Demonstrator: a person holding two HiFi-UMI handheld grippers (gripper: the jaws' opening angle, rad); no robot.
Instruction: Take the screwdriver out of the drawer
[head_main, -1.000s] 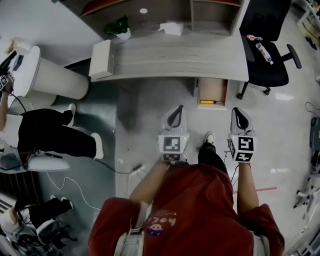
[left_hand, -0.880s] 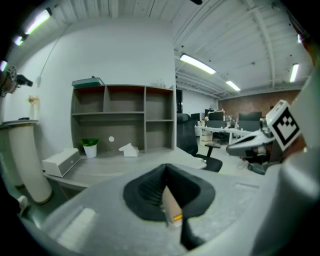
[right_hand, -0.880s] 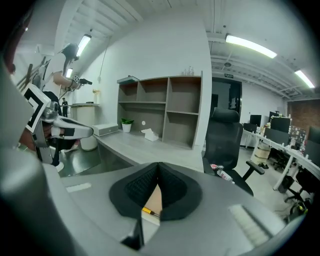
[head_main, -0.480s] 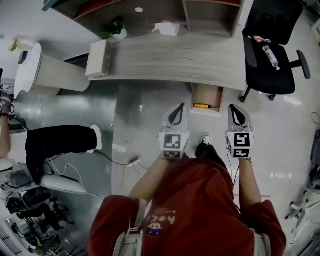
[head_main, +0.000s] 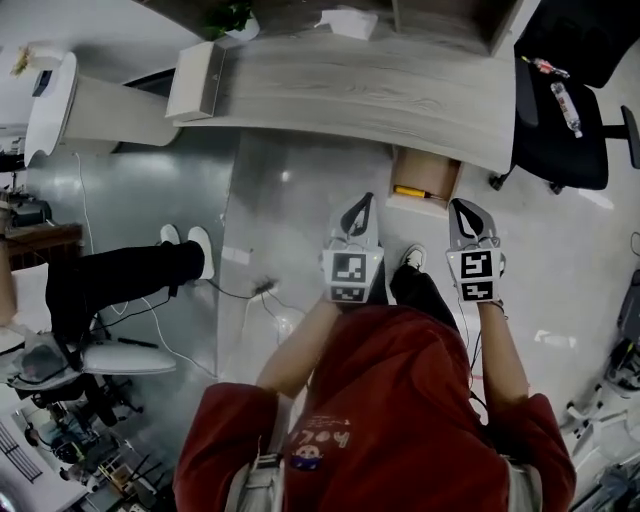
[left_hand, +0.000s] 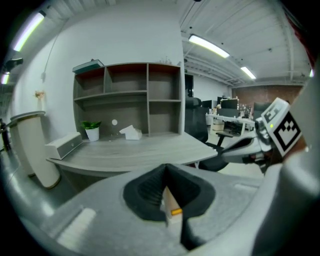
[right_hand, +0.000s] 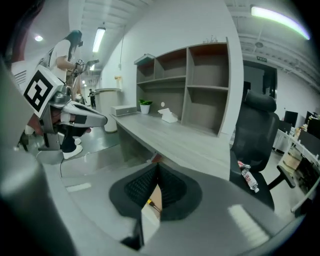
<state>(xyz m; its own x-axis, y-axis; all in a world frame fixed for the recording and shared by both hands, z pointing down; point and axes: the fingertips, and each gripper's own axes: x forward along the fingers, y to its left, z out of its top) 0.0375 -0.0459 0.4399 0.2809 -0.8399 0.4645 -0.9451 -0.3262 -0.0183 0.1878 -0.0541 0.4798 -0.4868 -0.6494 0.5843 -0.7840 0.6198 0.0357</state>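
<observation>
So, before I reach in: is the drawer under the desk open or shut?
Open. The drawer is pulled out from under the desk, and the yellow-handled screwdriver lies visible inside it.

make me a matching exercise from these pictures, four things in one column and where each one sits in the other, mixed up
Things:
1. screwdriver
2. bottle
3. potted plant
4. white box

Places:
a. on the seat of the black chair
b. at the end of the desk that lies at the head view's left
c. in the open drawer
d. at the back of the desk top, beside the shelf unit

Pairs: 1-c, 2-a, 3-d, 4-b
</observation>
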